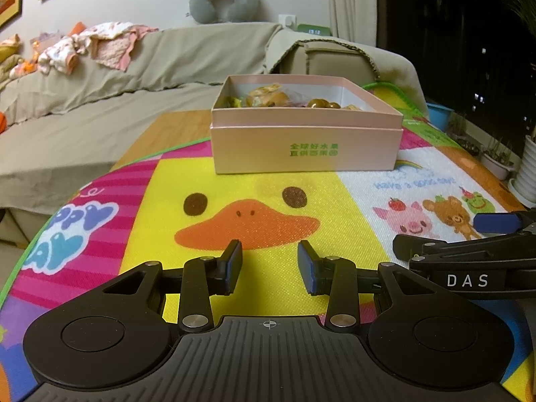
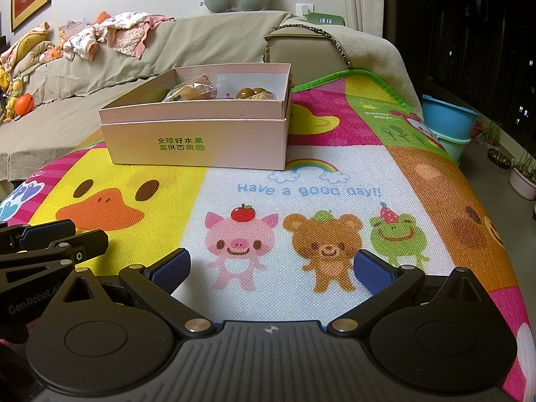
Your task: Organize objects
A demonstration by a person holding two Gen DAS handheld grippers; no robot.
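Two grippers hover low over a cartoon play mat (image 2: pixel 335 181), side by side. Much of what fills the pink box (image 1: pixel 306 147) is hard to make out: its front wall hides the lower part of the contents, and only the tops of wrapped snacks (image 2: pixel 192 92) and some round brown pieces (image 2: pixel 249 93) show above the rim. The right gripper is cut off at the 3 o'clock edge of the left wrist view, and the left one at 9 o'clock in the right wrist view.

The box sits at 12 o'clock from the left gripper (image 1: pixel 269 266) and at about 11 o'clock from the right gripper (image 2: pixel 272 269), well apart from both. Its long axis runs across the left wrist view, the broad printed side with green lettering facing the cameras. It stands upright and open-topped on the mat.

The left fingers (image 1: pixel 231 268) stand at a narrow gap with nothing between them. The right fingers (image 2: pixel 169 268) are spread wide, also holding nothing.

The mat covers the surface (image 1: pixel 181 130), whose wooden top shows at 10 o'clock of the box. Beyond it runs a sofa (image 1: pixel 100 100) under a beige cover, with baby clothes (image 1: pixel 100 45) heaped on its back at 10 o'clock and a grey neck pillow (image 1: pixel 222 0) at 12 o'clock. A green digital clock (image 2: pixel 325 20) glows behind the armrest. Blue tubs (image 2: pixel 447 117) and potted plants (image 2: pixel 522 174) stand at 3 o'clock by a dark window (image 2: pixel 469 33).
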